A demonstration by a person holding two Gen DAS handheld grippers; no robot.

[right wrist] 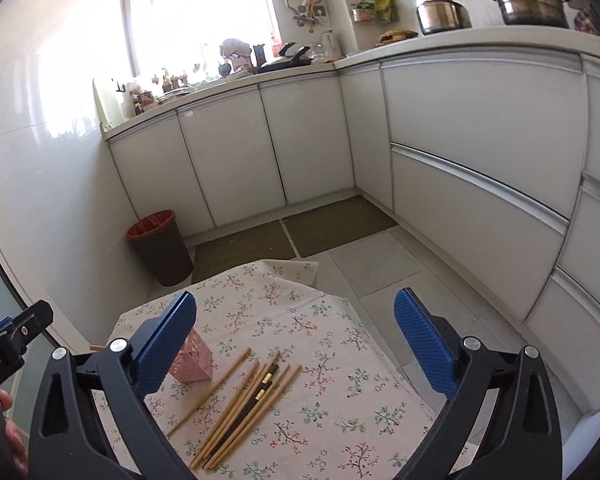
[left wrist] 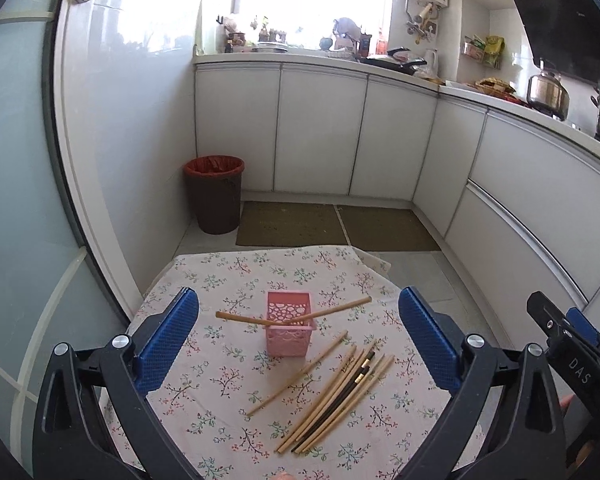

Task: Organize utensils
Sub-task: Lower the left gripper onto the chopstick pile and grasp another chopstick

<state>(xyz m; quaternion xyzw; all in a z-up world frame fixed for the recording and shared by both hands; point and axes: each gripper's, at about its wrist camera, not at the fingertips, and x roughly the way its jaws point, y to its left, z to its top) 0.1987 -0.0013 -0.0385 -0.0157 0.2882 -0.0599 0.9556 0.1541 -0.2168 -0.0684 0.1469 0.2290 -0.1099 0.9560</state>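
A pink perforated holder [left wrist: 287,328] stands upright on the floral tablecloth [left wrist: 220,376], with two bamboo chopsticks [left wrist: 326,312] leaning out of its top, one to each side. In front of it and to the right lies a loose bundle of chopsticks [left wrist: 340,396], bamboo with a dark pair among them. My left gripper [left wrist: 300,340] is open, wide around holder and bundle, touching neither. In the right wrist view my right gripper [right wrist: 296,344] is open above the bundle of chopsticks [right wrist: 244,404]; its left finger hides part of the holder [right wrist: 194,364].
The small table's edges fall away on all sides. A brown bin [left wrist: 215,194] with a red liner stands by the wall. White cabinets [left wrist: 320,132] run along the back and right. The other gripper [left wrist: 568,340] shows at the right edge of the left wrist view.
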